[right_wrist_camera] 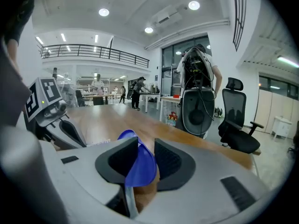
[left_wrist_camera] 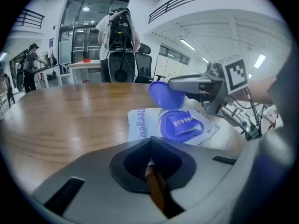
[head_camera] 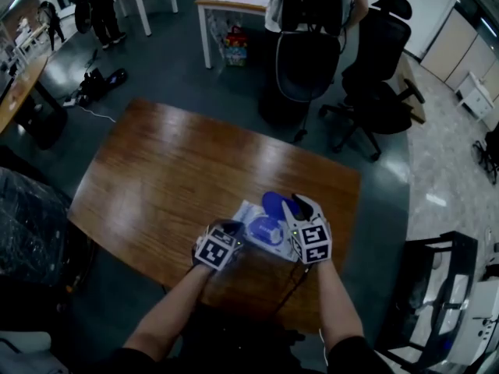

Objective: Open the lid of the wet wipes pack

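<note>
Lid (head_camera: 274,203) raised off the wet wipes pack (head_camera: 251,218)
Right hand-held gripper (right_wrist_camera: 140,160) grasps the lid at the pack's far side; left hand-held gripper (left_wrist_camera: 150,146) clenches the pack's near-left corner on the table (head_camera: 171,170).

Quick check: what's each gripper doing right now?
Left gripper: closed beside the wet wipes pack; whether it pinches it cannot be told.
Right gripper: closed on the raised blue lid.

Pack (left_wrist_camera: 140,125) corner behind left tool (left_wrist_camera: 150,141)
</note>
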Motion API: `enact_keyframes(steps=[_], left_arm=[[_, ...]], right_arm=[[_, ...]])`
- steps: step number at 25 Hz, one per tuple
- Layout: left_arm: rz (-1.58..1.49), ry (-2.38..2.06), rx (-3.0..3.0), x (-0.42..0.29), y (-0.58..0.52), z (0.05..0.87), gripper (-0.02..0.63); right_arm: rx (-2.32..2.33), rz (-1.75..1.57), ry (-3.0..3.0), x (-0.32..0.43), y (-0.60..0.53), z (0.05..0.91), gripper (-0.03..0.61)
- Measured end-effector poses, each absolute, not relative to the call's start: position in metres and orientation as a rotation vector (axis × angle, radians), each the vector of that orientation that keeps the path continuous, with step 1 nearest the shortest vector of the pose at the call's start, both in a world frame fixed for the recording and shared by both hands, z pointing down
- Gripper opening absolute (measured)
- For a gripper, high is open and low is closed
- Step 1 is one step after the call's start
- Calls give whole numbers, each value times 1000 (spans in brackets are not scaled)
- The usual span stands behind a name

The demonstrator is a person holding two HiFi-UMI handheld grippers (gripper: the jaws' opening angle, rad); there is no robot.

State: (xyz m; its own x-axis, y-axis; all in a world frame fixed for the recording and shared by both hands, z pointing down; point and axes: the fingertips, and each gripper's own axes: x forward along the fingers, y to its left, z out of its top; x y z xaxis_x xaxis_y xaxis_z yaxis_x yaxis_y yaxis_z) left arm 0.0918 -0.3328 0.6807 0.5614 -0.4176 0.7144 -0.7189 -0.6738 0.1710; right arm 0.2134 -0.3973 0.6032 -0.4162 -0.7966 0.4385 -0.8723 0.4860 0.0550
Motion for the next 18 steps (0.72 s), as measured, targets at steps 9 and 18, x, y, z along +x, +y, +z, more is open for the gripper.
enact_keyframes(steps=[9, 18], left_arm=[[788, -944, 2407, 82, -332, 649, -5], [570, -906, 2543, 90, -317, 587, -5]], right_arm=[[1568, 430, -2381, 226, -393, 588, 140], [1731, 444, -2471, 229, -357, 526, 12]])
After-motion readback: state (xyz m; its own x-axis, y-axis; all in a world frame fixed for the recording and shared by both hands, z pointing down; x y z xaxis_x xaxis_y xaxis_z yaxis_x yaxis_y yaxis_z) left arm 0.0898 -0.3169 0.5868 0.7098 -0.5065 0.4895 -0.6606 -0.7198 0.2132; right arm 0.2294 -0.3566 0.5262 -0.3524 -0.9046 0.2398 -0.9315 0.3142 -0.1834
